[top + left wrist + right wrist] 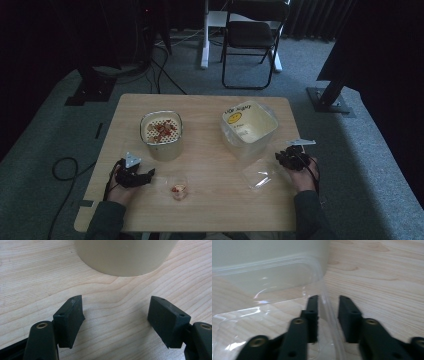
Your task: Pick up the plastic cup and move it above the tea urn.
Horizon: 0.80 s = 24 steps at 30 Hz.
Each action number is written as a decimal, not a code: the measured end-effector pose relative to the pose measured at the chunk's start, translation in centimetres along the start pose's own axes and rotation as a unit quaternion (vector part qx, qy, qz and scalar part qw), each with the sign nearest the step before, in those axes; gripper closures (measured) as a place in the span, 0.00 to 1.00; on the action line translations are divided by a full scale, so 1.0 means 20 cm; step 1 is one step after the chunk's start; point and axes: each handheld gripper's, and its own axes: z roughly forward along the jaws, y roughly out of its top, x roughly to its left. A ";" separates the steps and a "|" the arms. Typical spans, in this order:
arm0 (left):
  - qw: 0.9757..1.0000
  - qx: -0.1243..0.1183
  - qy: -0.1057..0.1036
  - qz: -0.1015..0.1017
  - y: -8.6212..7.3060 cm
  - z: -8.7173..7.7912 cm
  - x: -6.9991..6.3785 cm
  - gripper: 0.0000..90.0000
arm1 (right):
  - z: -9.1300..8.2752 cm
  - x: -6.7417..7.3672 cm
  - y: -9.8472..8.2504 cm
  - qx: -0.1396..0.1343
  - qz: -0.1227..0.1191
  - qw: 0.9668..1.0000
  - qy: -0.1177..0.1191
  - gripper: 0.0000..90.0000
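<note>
now our right gripper straddles the clear lid's rim, jaws narrowed but not yet pinching, so we close squarely; left gripper rests open, empty.

Open tabletop along the near edge and down the middle; blocked toward the left by strainer pot and cup, toward the right by tub and clear lid.

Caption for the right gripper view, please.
Right tongs straddle the clear lid's rim, pads not yet pressing, beside the cream tub.
</note>
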 end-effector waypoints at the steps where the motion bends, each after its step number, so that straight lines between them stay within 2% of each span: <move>1: 1.000 0.000 0.000 0.000 0.00 0.00 0.00 0.32 | -0.01 0.00 0.00 -0.003 -0.003 1.000 0.000 0.85; 2: 1.000 0.000 0.000 0.000 0.00 0.00 0.00 0.32 | -0.03 -0.01 0.00 -0.010 -0.005 1.000 0.006 0.89; 5: 1.000 0.000 0.000 0.000 0.00 0.00 0.00 0.32 | -0.06 -0.02 0.00 -0.019 -0.002 1.000 0.012 0.92; 7: 1.000 0.000 0.000 0.000 0.00 0.00 0.00 0.32 | -0.11 -0.06 0.00 -0.030 0.003 0.999 0.014 0.95; 11: 1.000 0.000 0.000 0.000 0.00 0.00 0.00 0.32 | -0.18 -0.11 0.00 -0.046 0.011 0.999 0.010 0.96; 13: 1.000 0.000 0.000 0.000 0.00 0.00 0.00 0.32 | -0.25 -0.16 0.02 -0.057 0.016 0.998 -0.002 0.96; 14: 1.000 0.000 0.000 0.000 0.00 0.00 0.00 0.32 | -0.25 -0.16 0.02 -0.057 0.016 0.998 -0.002 0.96; 21: 1.000 -0.001 0.001 0.000 0.00 0.00 0.00 0.32 | -0.42 -0.28 0.08 -0.083 0.033 0.995 -0.043 0.97; 24: 1.000 -0.001 0.001 0.000 0.00 0.00 0.00 0.32 | -0.44 -0.31 0.10 -0.088 0.036 0.994 -0.050 0.97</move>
